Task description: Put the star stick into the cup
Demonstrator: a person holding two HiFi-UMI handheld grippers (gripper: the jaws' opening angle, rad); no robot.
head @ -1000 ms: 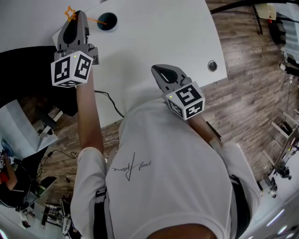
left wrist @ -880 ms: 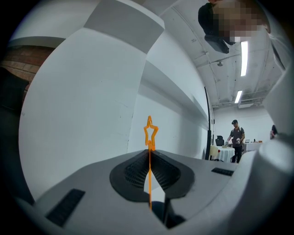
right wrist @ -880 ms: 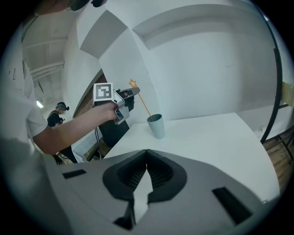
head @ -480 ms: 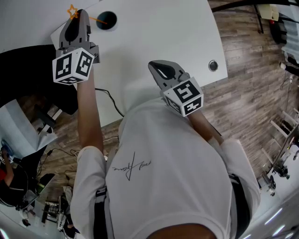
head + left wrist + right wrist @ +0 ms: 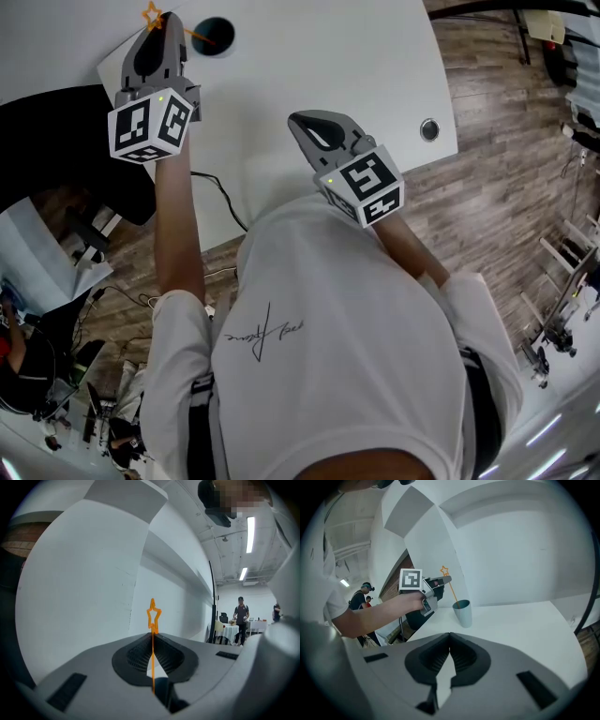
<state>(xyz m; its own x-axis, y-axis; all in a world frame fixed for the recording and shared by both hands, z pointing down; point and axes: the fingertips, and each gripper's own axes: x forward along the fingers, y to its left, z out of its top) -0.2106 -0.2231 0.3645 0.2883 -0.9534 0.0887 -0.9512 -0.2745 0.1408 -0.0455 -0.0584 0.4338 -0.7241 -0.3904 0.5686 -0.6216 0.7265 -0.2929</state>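
Observation:
My left gripper [image 5: 165,26] is shut on a thin orange star stick [image 5: 152,15] at the far left of the white table [image 5: 328,56]. The stick slants down to the right, and its lower end sits in the mouth of a teal cup [image 5: 213,36]. In the left gripper view the star [image 5: 153,613] stands upright just past the closed pads [image 5: 140,651]. The right gripper view shows the cup [image 5: 462,612], the stick [image 5: 451,590] and the left gripper [image 5: 439,581] above it. My right gripper [image 5: 300,122] hovers shut and empty over the table's near edge.
A round metal grommet [image 5: 429,128] sits near the table's right edge. A black cable [image 5: 221,202] hangs off the near edge. A dark chair [image 5: 47,141] stands left of the table. People stand far off [image 5: 241,616] by a covered table.
My left gripper has sunk a little with the stick, bringing its lower end into the cup's mouth. The right gripper has shifted left along the table's near edge.

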